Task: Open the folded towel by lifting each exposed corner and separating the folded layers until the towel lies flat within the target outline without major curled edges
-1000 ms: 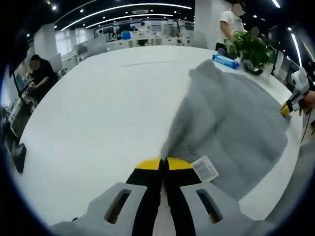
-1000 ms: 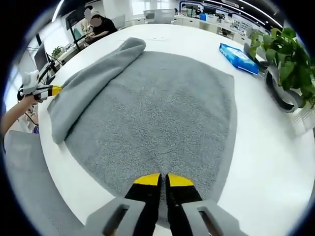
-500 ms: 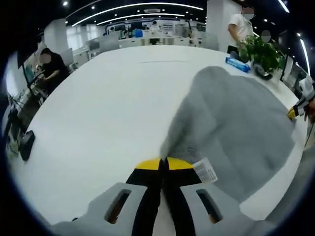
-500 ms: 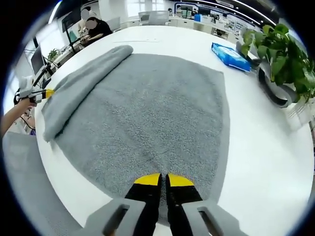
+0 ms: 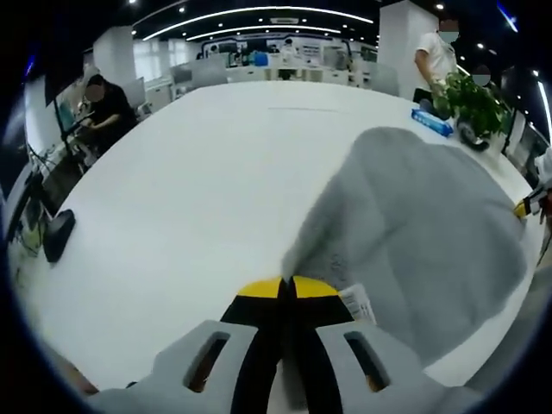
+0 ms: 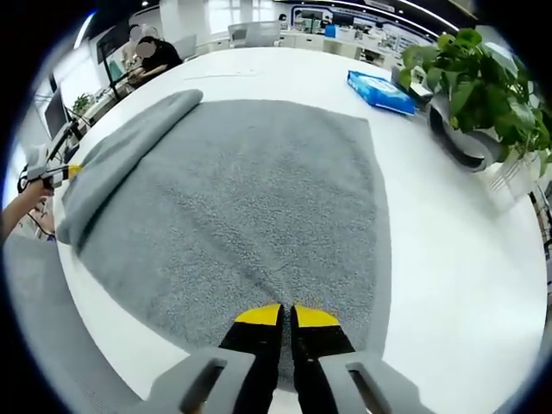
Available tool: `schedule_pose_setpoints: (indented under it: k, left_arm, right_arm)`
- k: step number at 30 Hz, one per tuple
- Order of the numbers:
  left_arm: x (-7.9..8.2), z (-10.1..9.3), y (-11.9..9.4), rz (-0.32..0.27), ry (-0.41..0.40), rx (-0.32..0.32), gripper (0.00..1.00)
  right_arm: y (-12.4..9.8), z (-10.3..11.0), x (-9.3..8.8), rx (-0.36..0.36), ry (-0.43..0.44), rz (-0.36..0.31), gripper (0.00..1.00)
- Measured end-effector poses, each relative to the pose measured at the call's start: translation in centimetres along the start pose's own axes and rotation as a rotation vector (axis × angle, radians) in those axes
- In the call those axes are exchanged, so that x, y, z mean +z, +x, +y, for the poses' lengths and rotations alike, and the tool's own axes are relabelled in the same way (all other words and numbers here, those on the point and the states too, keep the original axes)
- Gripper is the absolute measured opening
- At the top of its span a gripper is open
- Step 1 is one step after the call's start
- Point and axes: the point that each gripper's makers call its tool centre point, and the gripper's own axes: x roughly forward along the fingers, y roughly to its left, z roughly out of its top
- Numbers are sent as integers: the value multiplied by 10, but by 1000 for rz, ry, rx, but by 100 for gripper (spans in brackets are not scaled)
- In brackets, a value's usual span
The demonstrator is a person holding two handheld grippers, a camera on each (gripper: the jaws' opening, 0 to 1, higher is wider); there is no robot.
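Right gripper view showed the grey towel [image 6: 250,198] spread wide over the white counter [image 6: 457,250], flat across most of its area, with one long edge rolled over into a thick fold on the side toward the left tongs [image 6: 65,172]. The right tongs [image 6: 287,316] were pinched together on the towel's near edge. Left gripper view showed the left tongs [image 5: 287,287] closed on a lifted corner beside a white label [image 5: 357,304]. A blue packet [image 6: 381,91] and potted plant [image 6: 483,78] stood beyond the towel.
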Motion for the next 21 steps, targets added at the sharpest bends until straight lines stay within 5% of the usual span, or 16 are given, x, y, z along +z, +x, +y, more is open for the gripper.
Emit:
schedule_pose_setpoints:
  k: [11,21]
  left_arm:
    - [-6,27,-9,-13,-47,48,2]
    - [-11,32,-9,-27,-80,68,2]
  right_arm:
    - [-7,-17,-14,-26,50,-15,1]
    - [-17,-26,-33,-53,108,-39,1]
